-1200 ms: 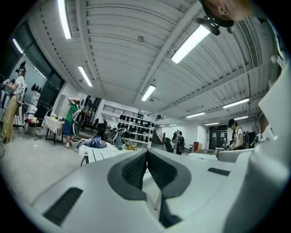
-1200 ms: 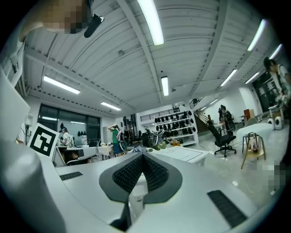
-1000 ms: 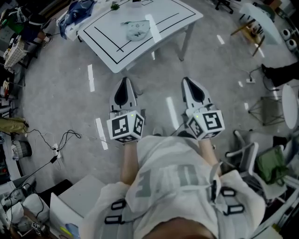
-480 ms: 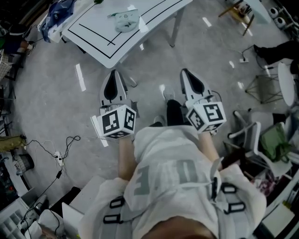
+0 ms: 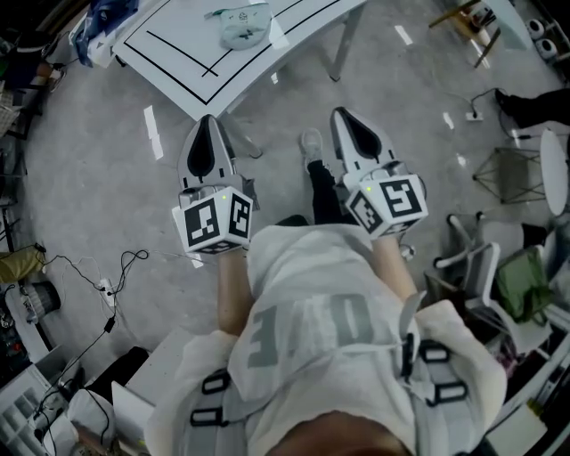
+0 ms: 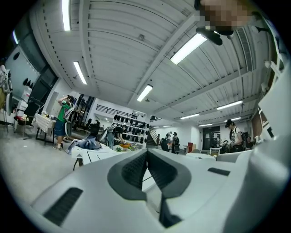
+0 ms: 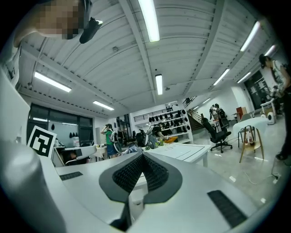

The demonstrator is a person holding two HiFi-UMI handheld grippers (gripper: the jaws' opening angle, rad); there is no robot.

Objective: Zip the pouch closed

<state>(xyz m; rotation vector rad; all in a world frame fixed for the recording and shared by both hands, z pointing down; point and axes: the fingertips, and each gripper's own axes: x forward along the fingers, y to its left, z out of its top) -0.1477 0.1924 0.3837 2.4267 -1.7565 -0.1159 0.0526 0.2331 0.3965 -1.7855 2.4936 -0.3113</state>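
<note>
A pale grey-green pouch (image 5: 244, 23) lies on the white table (image 5: 178, 53) at the top of the head view, inside its black-lined rectangle. My left gripper (image 5: 207, 135) is held level over the floor, short of the table's near edge, jaws shut and empty. My right gripper (image 5: 344, 126) is held beside it, to the right, also shut with nothing between its jaws. In the left gripper view the shut left gripper (image 6: 146, 153) points at the table (image 6: 93, 154). In the right gripper view the shut right gripper (image 7: 142, 157) faces the table (image 7: 184, 152). The pouch does not show in either gripper view.
A blue cloth heap (image 5: 93, 27) sits at the table's left end. Cables (image 5: 107, 276) run over the floor at left. Chairs and a stool (image 5: 512, 183) stand at right. A shoe (image 5: 312, 142) shows between the grippers. People stand far back in the hall (image 6: 61, 120).
The table has slid up and out of the head view's middle, and both grippers have shifted slightly up in the frame. Both stayed shut.
</note>
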